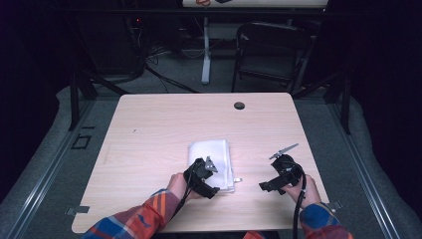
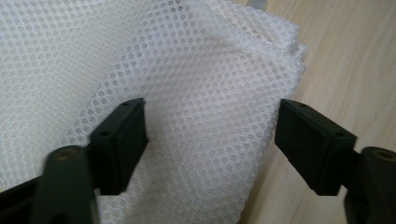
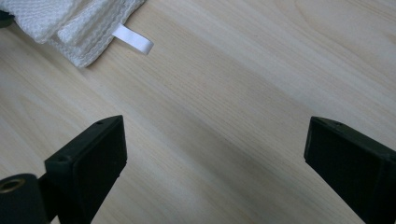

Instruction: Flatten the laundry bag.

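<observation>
A folded white mesh cloth [image 1: 211, 152] lies on the light wooden table [image 1: 159, 124], near the front middle. My left gripper [image 1: 213, 175] is down at the cloth's near edge. In the left gripper view a fold of the cloth [image 2: 201, 93] lies between the jaws of that gripper [image 2: 210, 135]; one jaw rests on the mesh, the other stands on the wood beside the cloth's edge, without a clear squeeze. My right gripper [image 1: 266, 185] hovers to the right, its jaws [image 3: 215, 149] wide open over bare wood. The cloth's corner [image 3: 70, 23] and its white tag [image 3: 133, 38] lie beyond them.
A small black round cap [image 1: 239, 105] sits near the table's far edge. Behind the table stand a dark folding chair [image 1: 271, 50] and a white desk leg [image 1: 205, 50]. Bare wood spreads to the left and far side of the cloth.
</observation>
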A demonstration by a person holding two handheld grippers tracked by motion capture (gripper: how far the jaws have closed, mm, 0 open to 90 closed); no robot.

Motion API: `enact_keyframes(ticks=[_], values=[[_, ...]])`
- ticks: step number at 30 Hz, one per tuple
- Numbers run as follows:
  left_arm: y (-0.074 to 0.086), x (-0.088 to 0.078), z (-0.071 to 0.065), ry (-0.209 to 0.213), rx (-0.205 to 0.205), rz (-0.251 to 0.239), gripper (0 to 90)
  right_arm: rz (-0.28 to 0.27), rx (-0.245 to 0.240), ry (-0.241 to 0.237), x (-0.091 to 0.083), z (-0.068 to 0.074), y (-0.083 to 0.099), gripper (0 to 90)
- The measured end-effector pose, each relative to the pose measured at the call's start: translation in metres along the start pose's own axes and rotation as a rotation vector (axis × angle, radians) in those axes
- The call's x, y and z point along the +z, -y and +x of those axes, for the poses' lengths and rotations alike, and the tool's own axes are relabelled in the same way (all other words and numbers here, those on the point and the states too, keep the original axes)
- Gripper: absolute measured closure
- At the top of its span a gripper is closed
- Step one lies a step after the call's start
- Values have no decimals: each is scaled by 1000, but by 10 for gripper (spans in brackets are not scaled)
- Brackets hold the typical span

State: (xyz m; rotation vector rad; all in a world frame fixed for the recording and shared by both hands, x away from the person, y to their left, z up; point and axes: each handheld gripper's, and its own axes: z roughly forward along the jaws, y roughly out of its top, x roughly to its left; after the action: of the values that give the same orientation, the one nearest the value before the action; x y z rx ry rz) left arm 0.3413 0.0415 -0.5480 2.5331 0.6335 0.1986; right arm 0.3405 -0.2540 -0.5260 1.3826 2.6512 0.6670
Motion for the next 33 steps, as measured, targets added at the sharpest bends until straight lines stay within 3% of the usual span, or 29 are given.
enact_keyframes(ticks=[2,6,12,14,15,20,28,33], values=[[0,0,-2,-6,12,-3,279,-25,9,4,1,1,1,57],[-3,-5,-7,17,33,-35,262,-15,3,-5,1,1,0,57],[-1,6,-10,-2,55,21,263,-6,-4,-15,1,1,0,57],[-1,7,-10,-2,59,26,269,-22,6,-10,2,1,1,57],[-1,8,-10,-2,61,27,274,10,1,-5,1,1,-1,57],[1,12,-13,-13,74,45,269,-4,12,-7,1,2,0,57],[5,6,0,29,33,-1,417,21,-4,-14,2,2,-1,57],[6,6,0,25,35,-11,473,18,-6,-14,2,2,-1,58]])
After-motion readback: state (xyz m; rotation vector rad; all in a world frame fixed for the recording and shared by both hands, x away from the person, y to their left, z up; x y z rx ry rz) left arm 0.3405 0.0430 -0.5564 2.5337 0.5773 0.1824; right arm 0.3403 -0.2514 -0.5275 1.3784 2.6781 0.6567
